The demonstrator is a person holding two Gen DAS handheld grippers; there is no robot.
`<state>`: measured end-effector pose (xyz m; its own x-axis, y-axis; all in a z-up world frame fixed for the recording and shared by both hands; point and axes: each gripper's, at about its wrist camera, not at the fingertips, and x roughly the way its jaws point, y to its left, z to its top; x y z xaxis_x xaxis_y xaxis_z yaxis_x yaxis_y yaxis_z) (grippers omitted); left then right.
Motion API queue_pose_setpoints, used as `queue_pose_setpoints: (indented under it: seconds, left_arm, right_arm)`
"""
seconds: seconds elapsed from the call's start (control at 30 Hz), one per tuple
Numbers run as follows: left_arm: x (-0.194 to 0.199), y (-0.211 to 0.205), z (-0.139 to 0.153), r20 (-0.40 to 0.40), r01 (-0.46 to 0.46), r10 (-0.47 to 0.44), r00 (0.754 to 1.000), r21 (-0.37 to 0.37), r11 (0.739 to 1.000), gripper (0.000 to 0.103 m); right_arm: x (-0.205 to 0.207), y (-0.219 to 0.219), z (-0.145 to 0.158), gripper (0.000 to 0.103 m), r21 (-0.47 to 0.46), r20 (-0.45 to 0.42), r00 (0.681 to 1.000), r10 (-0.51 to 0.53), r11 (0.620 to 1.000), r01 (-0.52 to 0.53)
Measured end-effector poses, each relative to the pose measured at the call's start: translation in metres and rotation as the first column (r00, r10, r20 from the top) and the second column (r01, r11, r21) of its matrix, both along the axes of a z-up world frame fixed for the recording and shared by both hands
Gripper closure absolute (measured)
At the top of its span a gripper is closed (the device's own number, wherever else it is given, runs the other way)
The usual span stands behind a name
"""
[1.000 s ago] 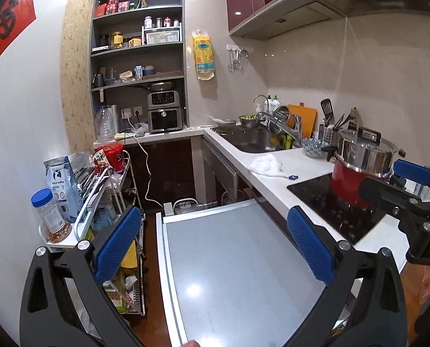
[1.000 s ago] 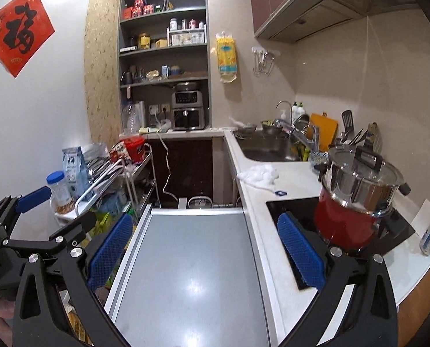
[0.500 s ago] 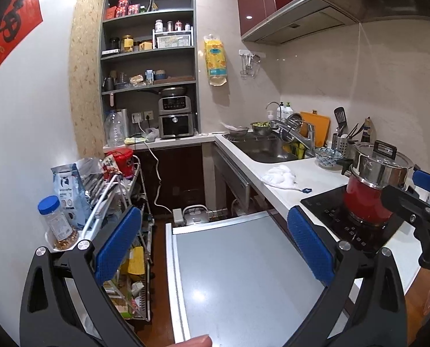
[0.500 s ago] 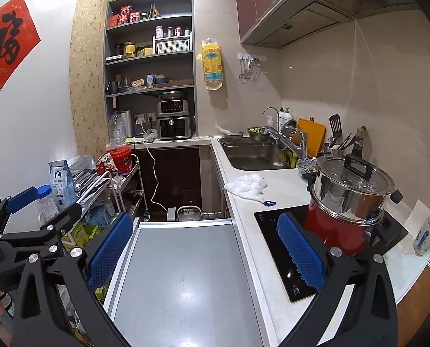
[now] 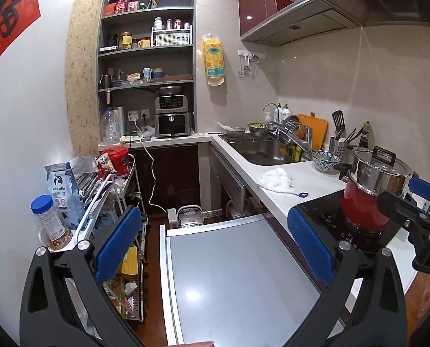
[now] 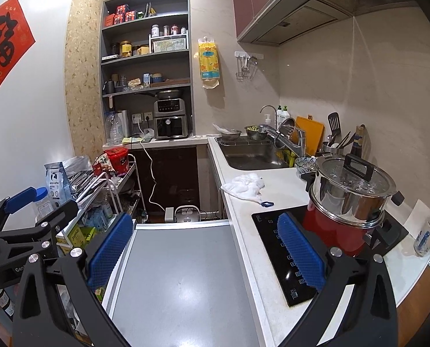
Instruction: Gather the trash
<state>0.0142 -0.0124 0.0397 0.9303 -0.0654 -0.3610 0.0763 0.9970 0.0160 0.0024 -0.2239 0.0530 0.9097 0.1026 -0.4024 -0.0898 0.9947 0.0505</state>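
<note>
A crumpled white tissue wad lies on the white counter between sink and hob; it also shows in the right wrist view. A small blue clip lies beside it. My left gripper is open and empty, held above a grey flat surface, well short of the tissue. My right gripper is open and empty, over the same grey surface and the hob edge. Each gripper shows at the side of the other's view.
A red pot with a steel lid sits on the black hob. The sink lies beyond. A cluttered trolley with a jar and a coffee bag stands at the left. Shelves fill the back wall.
Both views have pulled back and risen a little, so the counter, tissue and pot sit farther off. Both grippers stay open and empty.
</note>
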Motion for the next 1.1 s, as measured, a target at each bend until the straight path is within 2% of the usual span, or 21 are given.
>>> queue_pose_setpoints:
  seconds: [0.57,0.87,1.1]
  left_arm:
    - [0.0073,0.0076,0.0017,-0.015,0.007,-0.008,1.0,-0.03,1.0,0.002]
    - [0.0063,0.0057,0.0042,0.004,-0.015,0.015,1.0,0.006,1.0,0.002]
    - [0.0044,0.0076,0.008,0.0,0.015,-0.015,1.0,-0.034,0.999,0.002]
  right_arm:
    - [0.0075,0.0057,-0.0021,0.004,-0.001,-0.014,1.0,0.0,1.0,0.0]
    - [0.0065,0.0083,-0.0034,0.004,-0.002,-0.017,1.0,-0.001,1.0,0.001]
    - [0.0056,0.0095,-0.0039,0.004,0.004,-0.016,1.0,-0.001,1.0,0.001]
